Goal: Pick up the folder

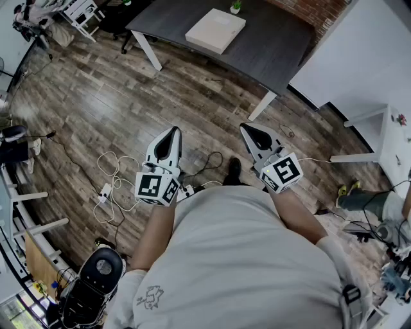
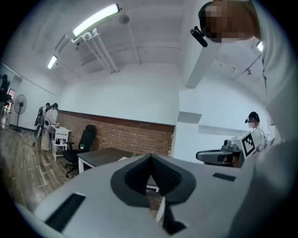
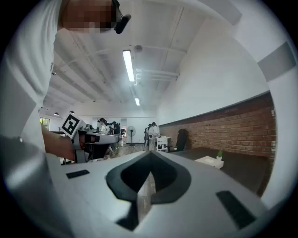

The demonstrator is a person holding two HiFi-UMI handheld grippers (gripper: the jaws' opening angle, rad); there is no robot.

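Head view: left claw [image 1: 173, 132], right claw [image 1: 249, 129] closed empty over floor [image 1: 128, 96], folder [image 1: 216, 29] well apart.

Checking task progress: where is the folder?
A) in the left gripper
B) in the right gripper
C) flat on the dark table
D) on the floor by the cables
C: the folder lies on the dark table, apart from the left gripper and right gripper, both shut and empty.

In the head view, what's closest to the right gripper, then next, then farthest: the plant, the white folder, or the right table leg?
1. Right table leg, just ahead of the right gripper.
2. White folder, lying on the dark table.
3. Plant, at the table's far edge.
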